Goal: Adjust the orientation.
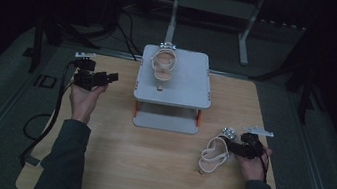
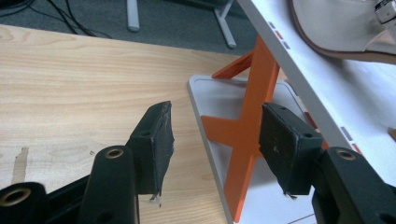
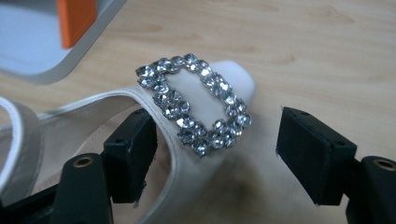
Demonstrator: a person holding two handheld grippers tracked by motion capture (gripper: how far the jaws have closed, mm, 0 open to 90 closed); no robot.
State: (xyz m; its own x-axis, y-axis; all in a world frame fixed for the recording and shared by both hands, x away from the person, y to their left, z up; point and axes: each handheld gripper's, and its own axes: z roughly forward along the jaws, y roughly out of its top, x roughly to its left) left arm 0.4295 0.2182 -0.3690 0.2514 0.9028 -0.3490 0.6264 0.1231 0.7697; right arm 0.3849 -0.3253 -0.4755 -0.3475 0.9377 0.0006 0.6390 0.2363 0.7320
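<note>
Dark floor, cables and a pale frame ring a light wooden surface (image 1: 145,172) in the high view. A white two-tier rack (image 1: 196,96) stands at its far middle with one sandal (image 1: 163,66) on top. A second sandal (image 1: 215,153) lies on the wood at the near right, with the right hand-held gripper (image 1: 235,146) at its toe. The left hand-held gripper (image 1: 108,77) is raised at the left, well apart from the rack.

From the left gripper view, its jaws stand released with nothing between them, aimed at the rack's orange brace (image 2: 247,126).

From the right gripper view, the jaws gape around the rhinestone buckle (image 3: 194,102) and strap (image 3: 187,163), not clamped. Closing on the hard stones could let the strap slip, I judge; a loose hold might drop the sandal short of the rack.
</note>
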